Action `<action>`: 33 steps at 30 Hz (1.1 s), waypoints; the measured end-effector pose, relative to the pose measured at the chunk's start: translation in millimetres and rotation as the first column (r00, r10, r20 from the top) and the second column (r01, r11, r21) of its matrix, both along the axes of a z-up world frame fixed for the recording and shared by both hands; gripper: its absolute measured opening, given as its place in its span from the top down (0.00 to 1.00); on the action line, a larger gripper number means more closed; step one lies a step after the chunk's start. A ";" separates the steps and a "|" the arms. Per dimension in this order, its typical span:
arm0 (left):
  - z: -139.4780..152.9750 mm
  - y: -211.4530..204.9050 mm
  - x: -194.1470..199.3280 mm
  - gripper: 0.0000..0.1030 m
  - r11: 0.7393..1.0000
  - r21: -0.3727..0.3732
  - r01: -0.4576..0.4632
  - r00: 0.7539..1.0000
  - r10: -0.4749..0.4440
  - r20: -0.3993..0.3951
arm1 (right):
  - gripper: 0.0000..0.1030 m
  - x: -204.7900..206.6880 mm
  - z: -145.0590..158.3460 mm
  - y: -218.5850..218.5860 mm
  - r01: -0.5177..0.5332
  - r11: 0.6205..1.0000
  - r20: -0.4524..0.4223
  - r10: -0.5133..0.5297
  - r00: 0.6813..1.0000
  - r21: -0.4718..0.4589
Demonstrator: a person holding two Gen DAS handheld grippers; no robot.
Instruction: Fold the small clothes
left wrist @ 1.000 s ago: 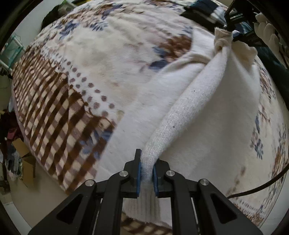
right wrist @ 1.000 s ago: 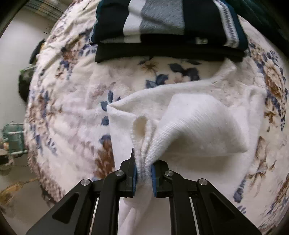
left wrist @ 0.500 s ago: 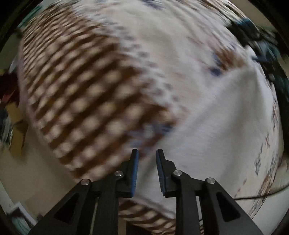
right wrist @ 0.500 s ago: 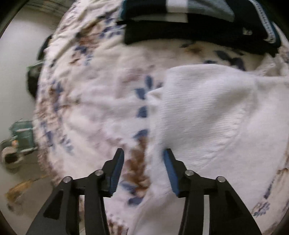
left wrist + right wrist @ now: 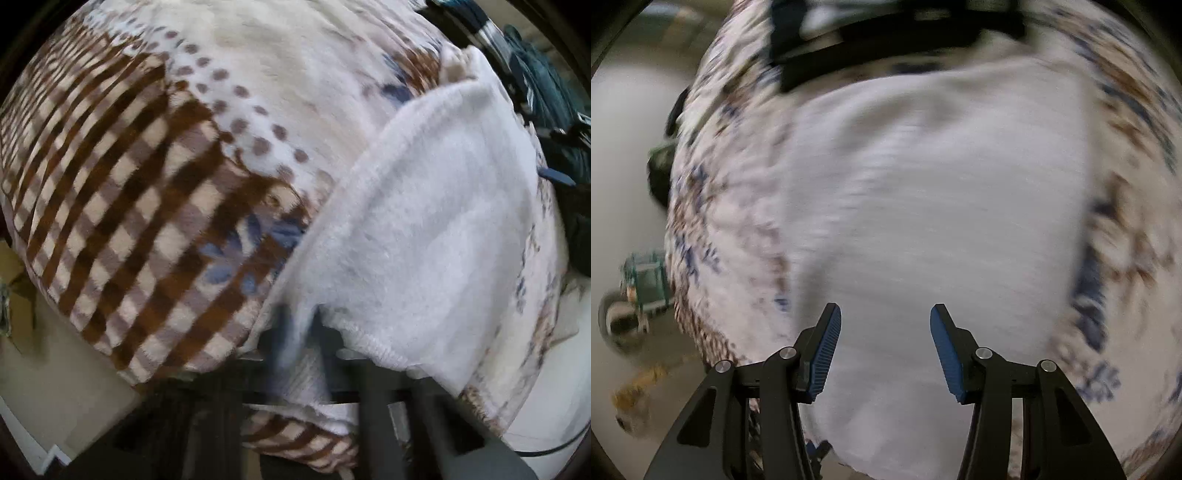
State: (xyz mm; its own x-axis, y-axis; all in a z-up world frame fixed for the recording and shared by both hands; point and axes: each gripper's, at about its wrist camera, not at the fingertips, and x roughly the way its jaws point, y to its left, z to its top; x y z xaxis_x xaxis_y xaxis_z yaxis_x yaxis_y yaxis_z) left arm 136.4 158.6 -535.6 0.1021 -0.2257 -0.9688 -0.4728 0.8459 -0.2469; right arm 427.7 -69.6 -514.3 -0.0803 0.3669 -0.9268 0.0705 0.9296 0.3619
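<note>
A white knit garment (image 5: 436,206) lies folded on a patterned blanket (image 5: 147,192). It also fills the middle of the right wrist view (image 5: 923,206), which is blurred. My left gripper (image 5: 299,325) is blurred at the garment's near edge, with white fabric lying between and over its fingers; whether it grips the cloth is unclear. My right gripper (image 5: 884,332) is wide open and empty just above the garment's near part.
Dark folded clothes (image 5: 886,33) lie beyond the white garment at the far side of the blanket, and show at the top right of the left wrist view (image 5: 546,96). The blanket's edge and floor (image 5: 55,387) lie at lower left.
Both grippers let go of the white garment, which dropped flat into a fold. The right gripper opened wide and moved over it. The left gripper swung back to the garment's near edge.
</note>
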 end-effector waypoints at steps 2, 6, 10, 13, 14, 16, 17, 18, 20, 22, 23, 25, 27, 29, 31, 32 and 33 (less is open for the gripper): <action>1.6 2.7 -7.6 0.95 1.000 0.006 -0.013 1.000 0.013 0.014 | 0.48 -14.3 1.9 -27.4 0.060 0.998 -0.005 -0.060 0.998 -0.027; 9.0 16.4 -26.8 0.95 1.000 -0.013 -0.022 0.999 0.022 0.031 | 0.48 -73.8 -8.6 -54.5 0.046 0.997 -0.072 -0.050 0.996 -0.061; 15.5 33.9 -31.0 0.96 1.000 -0.031 0.006 0.999 -0.005 0.033 | 0.48 -158.1 -47.2 -51.4 -0.018 0.997 -0.244 0.000 0.970 -0.071; 19.3 40.9 -31.5 0.96 0.999 -0.038 0.015 0.999 -0.014 0.031 | 0.48 -218.6 -75.2 -41.3 -0.047 0.997 -0.372 0.020 0.928 -0.065; 21.0 39.1 -28.8 0.96 0.999 -0.039 0.012 0.999 -0.011 0.032 | 0.49 -237.9 -82.6 -37.7 -0.059 0.996 -0.399 0.025 0.916 -0.072; 24.3 50.3 -25.5 0.96 0.999 -0.041 0.009 0.999 -0.008 0.033 | 0.90 -262.4 -89.1 -36.8 -0.058 0.995 -0.403 0.019 0.915 -0.085; 25.3 55.0 -24.9 0.96 0.999 -0.040 0.011 0.999 -0.010 0.032 | 0.95 -274.7 -91.9 -35.4 -0.081 0.990 -0.401 0.026 0.916 -0.119; 23.9 54.2 -29.2 0.96 0.999 -0.041 0.014 0.999 -0.013 0.032 | 0.96 -279.6 -92.0 -36.3 -0.082 0.988 -0.390 0.024 0.920 -0.133; 26.0 55.1 -42.5 0.96 0.999 -0.046 0.023 0.999 -0.022 0.030 | 0.97 -292.3 -89.8 -42.5 -0.076 0.981 -0.372 0.005 0.928 -0.176; 23.7 53.8 -52.3 0.96 0.998 -0.046 0.033 0.999 -0.032 0.023 | 0.97 -299.3 -86.1 -47.3 -0.095 0.977 -0.362 0.019 0.932 -0.193; 20.6 50.3 -53.6 0.96 0.998 -0.040 0.039 0.999 -0.038 0.017 | 0.97 -301.9 -83.2 -50.5 -0.107 0.974 -0.356 0.030 0.934 -0.199; 10.5 47.7 -55.6 0.95 0.998 -0.034 0.048 0.999 -0.048 0.001 | 0.98 -304.2 -82.5 -56.1 -0.128 0.971 -0.357 0.048 0.933 -0.202; 4.6 49.3 -53.8 0.94 0.998 -0.034 0.054 0.999 -0.054 0.000 | 0.97 -302.9 -87.4 -58.8 -0.145 0.971 -0.367 0.066 0.928 -0.191; 8.2 55.3 -49.8 0.91 0.997 -0.051 0.051 0.999 -0.051 -0.001 | 0.95 -292.2 -89.2 -51.7 -0.153 0.975 -0.374 0.084 0.924 -0.160; 23.9 61.5 -44.6 0.89 0.997 -0.067 0.039 0.999 -0.039 0.012 | 0.84 -279.6 -79.0 -51.2 -0.153 0.979 -0.355 0.097 0.930 -0.132; 34.2 64.4 -41.4 0.83 0.998 -0.054 0.036 0.999 -0.035 0.018 | 0.76 -272.9 -72.8 -53.6 -0.142 0.983 -0.344 0.096 0.934 -0.113; 43.9 68.0 -38.7 0.79 0.999 -0.042 0.033 0.999 -0.032 0.026 | 0.56 -267.0 -65.8 -55.7 -0.135 0.985 -0.326 0.093 0.941 -0.108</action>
State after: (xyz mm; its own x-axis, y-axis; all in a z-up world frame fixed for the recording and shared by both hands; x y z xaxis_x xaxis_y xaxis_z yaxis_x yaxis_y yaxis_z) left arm 97.7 226.5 -491.7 0.1182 -0.2700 -0.9556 -0.4384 0.8493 -0.2942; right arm 160.7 -125.3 -580.1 -0.4137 0.2188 -0.8838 0.0532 0.9749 0.2164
